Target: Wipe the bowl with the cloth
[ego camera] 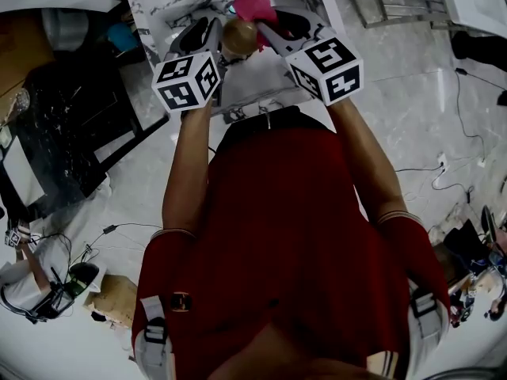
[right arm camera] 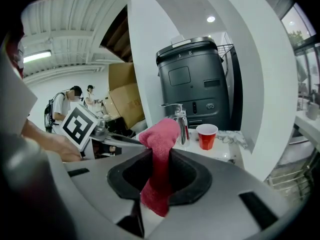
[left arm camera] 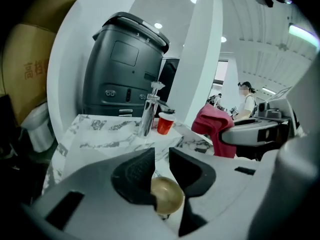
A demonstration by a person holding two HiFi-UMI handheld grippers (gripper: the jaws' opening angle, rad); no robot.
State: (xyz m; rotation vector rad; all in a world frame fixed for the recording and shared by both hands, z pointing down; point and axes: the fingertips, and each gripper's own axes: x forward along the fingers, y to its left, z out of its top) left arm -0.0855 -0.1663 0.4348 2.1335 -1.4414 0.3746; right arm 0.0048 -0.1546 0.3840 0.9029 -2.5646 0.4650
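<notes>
A small gold bowl (ego camera: 239,36) hangs in the air between my two grippers, above the marble counter. My left gripper (ego camera: 214,28) grips it: in the left gripper view the bowl (left arm camera: 166,195) sits wedged low between the dark pads, whose tips stay a little apart around my left gripper's middle (left arm camera: 161,156). My right gripper (right arm camera: 161,154) is shut on a pink cloth (right arm camera: 160,136), which sticks up above the jaws and hangs below them. In the head view the cloth (ego camera: 255,5) is just beyond the bowl, with my right gripper (ego camera: 269,30) beside it.
A white marble counter (left arm camera: 100,129) carries a chrome tap (left arm camera: 150,111) and a red cup (left arm camera: 165,123). Behind them stands a tall dark grey appliance (left arm camera: 125,69). Cardboard boxes (right arm camera: 125,101) and people (right arm camera: 62,109) are in the background.
</notes>
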